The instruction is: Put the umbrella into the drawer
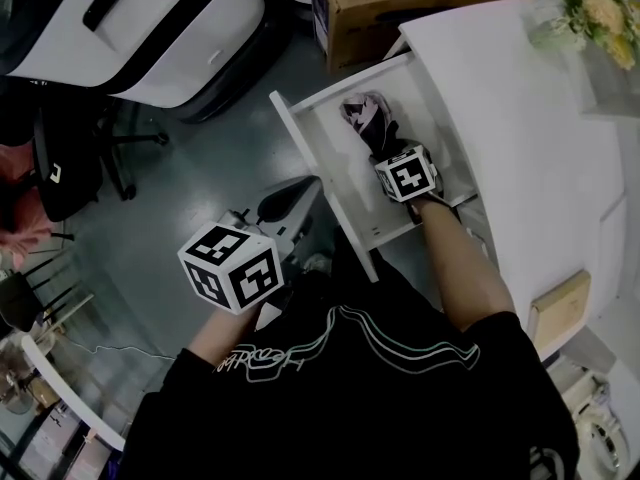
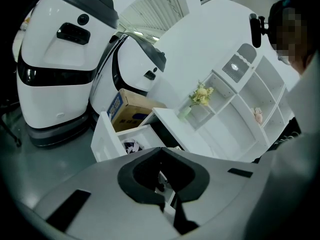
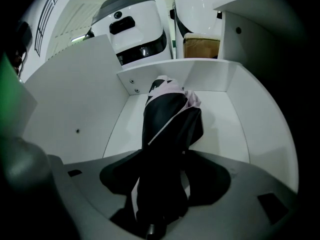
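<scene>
The folded black umbrella (image 1: 365, 118) with pale pink edging lies inside the open white drawer (image 1: 300, 138), its far end toward the drawer's back. My right gripper (image 1: 395, 163) reaches steeply down into the drawer. In the right gripper view the umbrella (image 3: 167, 129) runs between the jaws of the right gripper (image 3: 162, 204), which stand wide with a gap on each side, not pressing it. The left gripper (image 1: 265, 223) hangs over the floor left of the drawer front, apart from it. Its fingers (image 2: 165, 196) meet with nothing between them. That view shows the drawer (image 2: 105, 139) with the umbrella (image 2: 131, 145) inside.
A cardboard box (image 1: 400, 3) stands on the floor behind the drawer. Large white robot shells (image 1: 130, 28) fill the far left. The white cabinet top (image 1: 530, 118) runs along the right, with flowers (image 1: 590, 13) at its far end. A black chair (image 1: 60, 168) stands at the left.
</scene>
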